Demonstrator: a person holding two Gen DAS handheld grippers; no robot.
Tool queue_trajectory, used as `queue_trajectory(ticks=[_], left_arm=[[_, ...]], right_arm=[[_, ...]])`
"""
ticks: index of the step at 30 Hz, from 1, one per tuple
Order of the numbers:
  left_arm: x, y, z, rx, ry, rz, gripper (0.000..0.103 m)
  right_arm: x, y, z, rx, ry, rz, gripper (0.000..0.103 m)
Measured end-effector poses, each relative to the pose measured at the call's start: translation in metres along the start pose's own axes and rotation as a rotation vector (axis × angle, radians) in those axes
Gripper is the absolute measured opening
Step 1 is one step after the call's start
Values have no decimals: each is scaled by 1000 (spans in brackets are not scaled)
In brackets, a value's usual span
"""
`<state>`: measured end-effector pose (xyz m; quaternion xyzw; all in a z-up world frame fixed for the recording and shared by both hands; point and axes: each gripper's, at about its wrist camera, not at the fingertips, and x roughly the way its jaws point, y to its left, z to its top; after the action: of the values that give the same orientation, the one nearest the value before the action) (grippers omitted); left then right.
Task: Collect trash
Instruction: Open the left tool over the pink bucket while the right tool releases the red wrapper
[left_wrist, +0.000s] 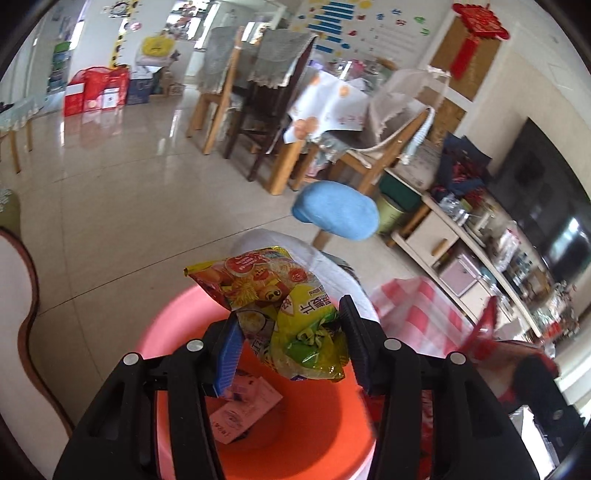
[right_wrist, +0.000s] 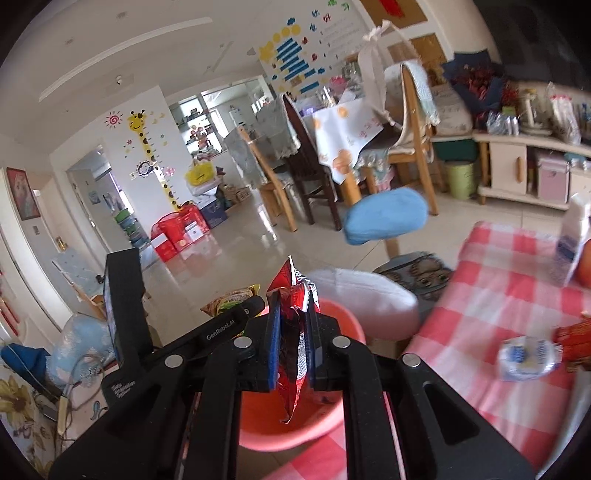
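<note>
Gripping yellow snack bag (left_wrist: 291, 314) in left gripper (left_wrist: 291, 332) over orange bucket (left_wrist: 295, 424); pinching red wrapper (right_wrist: 293, 343) tightly in right gripper (right_wrist: 293, 350) above same bucket.

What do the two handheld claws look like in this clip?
Both are black plastic with two flat fingers, round silver screw heads on the linkage arms and ribbed pads backed in blue. In the right wrist view the left claw carries white "GenRobot.AI" lettering; the right claw matches it.
</note>
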<state>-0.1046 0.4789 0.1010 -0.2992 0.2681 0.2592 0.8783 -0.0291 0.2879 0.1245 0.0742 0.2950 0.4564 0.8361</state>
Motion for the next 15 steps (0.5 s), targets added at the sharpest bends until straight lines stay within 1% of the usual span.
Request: queue_trajectory(ticks=[1, 2, 3, 4, 5, 7, 8, 9, 10, 12, 13, 15], left_arm=[[3, 1, 1, -2, 6, 10, 53], [6, 1, 1, 1, 10, 22, 57], [7, 1, 2, 8, 8, 34, 69], [6, 1, 3, 12, -1, 44, 74], [5, 0, 2, 20, -13, 48, 79], [4, -4, 3, 52, -33, 62, 83], [3, -6, 1, 63, -43, 66, 87], [2, -7, 0, 70, -53, 65, 87], [1, -10, -1, 78, -61, 59, 88], [-3, -18, -2, 104, -91, 19, 90], [-5, -23, -3, 123, -109, -1, 91], [-9, -33, -7, 162, -138, -32, 94]], right_arm=[[7, 0, -2, 10, 12, 4, 15], [18, -2, -5, 27, 32, 6, 16], [25, -3, -7, 36, 45, 0, 24], [31, -7, -10, 49, 62, -22, 41], [33, -13, -12, 65, 71, -35, 48], [26, -21, -16, 84, 61, -41, 61], [20, -25, -18, 82, 52, -74, 64], [14, -28, -19, 76, 47, -97, 69], [6, -32, -20, 68, 37, -126, 71], [-10, -41, -22, 57, 22, -169, 74], [-21, -45, -23, 52, 12, -193, 78], [-36, -53, -25, 46, 0, -239, 83]])
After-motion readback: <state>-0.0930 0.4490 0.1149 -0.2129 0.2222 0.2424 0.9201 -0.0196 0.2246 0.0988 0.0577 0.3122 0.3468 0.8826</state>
